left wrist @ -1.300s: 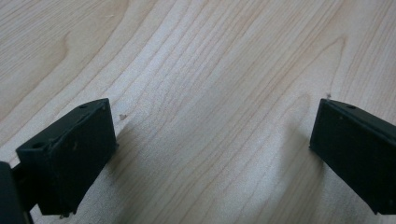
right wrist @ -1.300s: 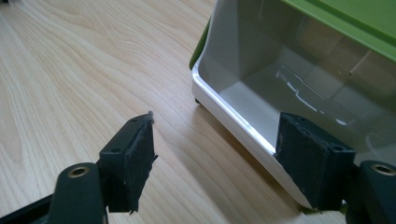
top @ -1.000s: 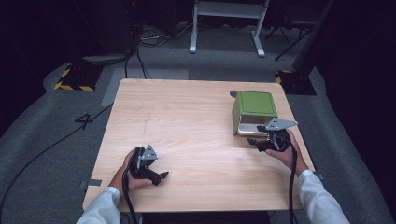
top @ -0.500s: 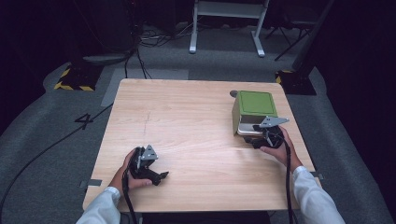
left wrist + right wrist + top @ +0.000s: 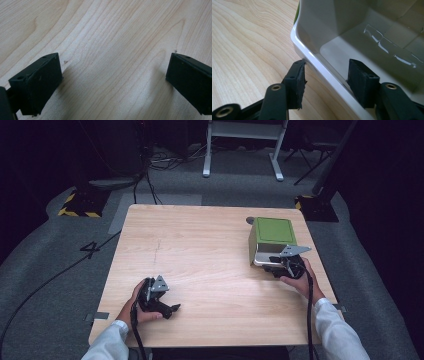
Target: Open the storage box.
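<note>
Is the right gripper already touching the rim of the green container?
Cannot tell. In the right gripper view, the right gripper straddles the white rim of the green container, jaws open; no plain contact or gap.

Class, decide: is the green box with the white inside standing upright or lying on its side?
On its side. The green box turns its white opening sideways toward the right gripper, whose jaws straddle its lower rim.

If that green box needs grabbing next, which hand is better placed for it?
The right. Its tool is open with one jaw outside and one inside the box rim, ready to pinch. The left tool rests open on bare table, far across from it.
</note>
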